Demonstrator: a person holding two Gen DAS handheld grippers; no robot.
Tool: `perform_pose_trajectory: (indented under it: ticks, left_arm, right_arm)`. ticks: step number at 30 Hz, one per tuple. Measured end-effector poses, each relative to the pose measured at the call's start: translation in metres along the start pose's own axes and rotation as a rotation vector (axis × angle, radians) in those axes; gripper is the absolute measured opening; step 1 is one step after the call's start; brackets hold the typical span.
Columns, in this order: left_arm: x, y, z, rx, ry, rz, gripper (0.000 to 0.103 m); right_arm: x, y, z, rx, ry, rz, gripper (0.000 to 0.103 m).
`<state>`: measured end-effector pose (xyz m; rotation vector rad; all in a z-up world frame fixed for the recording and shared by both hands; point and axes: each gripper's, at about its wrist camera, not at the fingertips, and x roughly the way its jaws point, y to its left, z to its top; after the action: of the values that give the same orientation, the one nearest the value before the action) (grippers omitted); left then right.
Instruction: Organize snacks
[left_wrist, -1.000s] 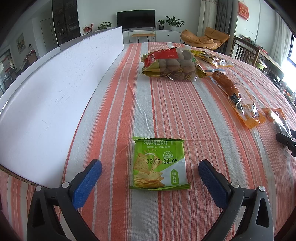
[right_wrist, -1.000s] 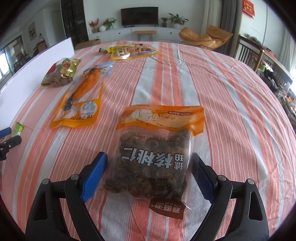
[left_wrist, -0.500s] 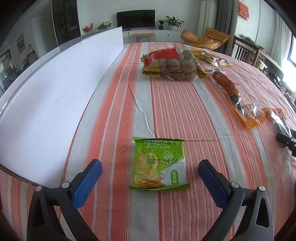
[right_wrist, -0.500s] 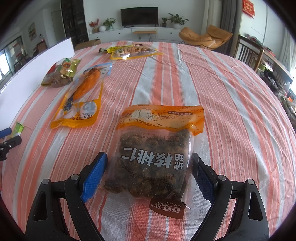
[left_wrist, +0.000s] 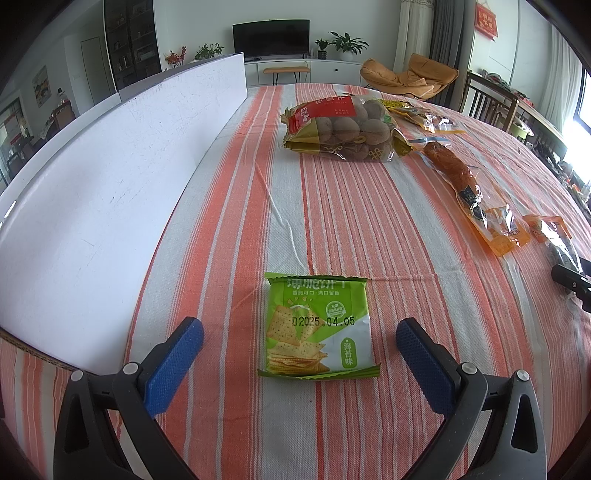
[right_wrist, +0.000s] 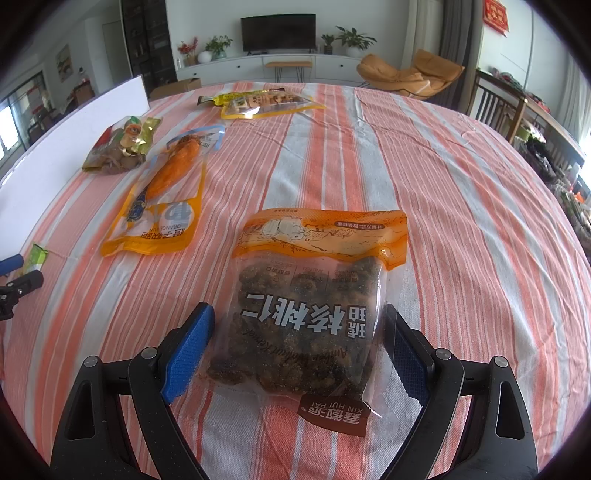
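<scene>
Snacks lie scattered over the striped tablecloth (left_wrist: 332, 221), so sorting looks barely begun: relative to the white board (left_wrist: 110, 177), the green cracker packet (left_wrist: 317, 328) sits nearest, the walnut bag (right_wrist: 314, 314) farthest. Left gripper (left_wrist: 299, 350) is spread around the packet, right gripper (right_wrist: 299, 332) spread astride the bag, neither gripping.

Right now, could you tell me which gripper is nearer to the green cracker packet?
Left. The left gripper has its open jaws on either side of the green cracker packet. The right gripper is off to its right, straddling the walnut bag.
</scene>
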<state>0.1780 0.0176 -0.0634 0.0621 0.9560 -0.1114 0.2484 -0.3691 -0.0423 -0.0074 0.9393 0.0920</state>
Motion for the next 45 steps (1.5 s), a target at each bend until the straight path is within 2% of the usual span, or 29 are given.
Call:
perform_pose_trajectory:
  ticks: [25, 27, 31, 33, 39, 42, 43, 44, 45]
  left_arm:
    - [0.0, 0.0, 0.002, 0.008, 0.015, -0.008, 0.103]
    - [0.0, 0.002, 0.007, 0.032, 0.059, -0.064, 0.103]
    - [-0.008, 0.022, 0.016, -0.039, 0.131, -0.315, 0.103]
    - [-0.013, 0.031, 0.016, -0.064, 0.136, -0.355, 0.103]
    - [-0.01, 0.025, 0.013, -0.032, 0.155, -0.24, 0.102]
    - [-0.004, 0.015, 0.011, -0.002, 0.15, -0.162, 0.094]
    - [-0.004, 0.012, 0.01, 0.012, 0.145, -0.133, 0.085]
    - [-0.004, 0.008, 0.009, 0.038, 0.131, -0.085, 0.067]
    - [-0.006, 0.004, 0.008, 0.069, 0.116, -0.044, 0.056]
  right_arm:
    - [-0.001, 0.0, 0.0, 0.002, -0.001, 0.0, 0.091]
    - [-0.001, 0.0, 0.0, 0.002, -0.001, 0.0, 0.091]
    - [-0.001, 0.0, 0.0, 0.003, -0.001, 0.0, 0.091]
    - [0.0, 0.0, 0.0, 0.004, -0.001, 0.0, 0.091]
    - [-0.001, -0.001, 0.0, 0.005, -0.002, 0.002, 0.091]
    - [-0.001, -0.001, 0.0, 0.005, -0.001, 0.002, 0.091]
    - [-0.001, -0.001, 0.0, 0.005, -0.002, 0.001, 0.091]
    - [-0.001, -0.001, 0.0, 0.005, -0.002, 0.002, 0.091]
    - [-0.001, -0.001, 0.0, 0.005, -0.001, 0.001, 0.091]
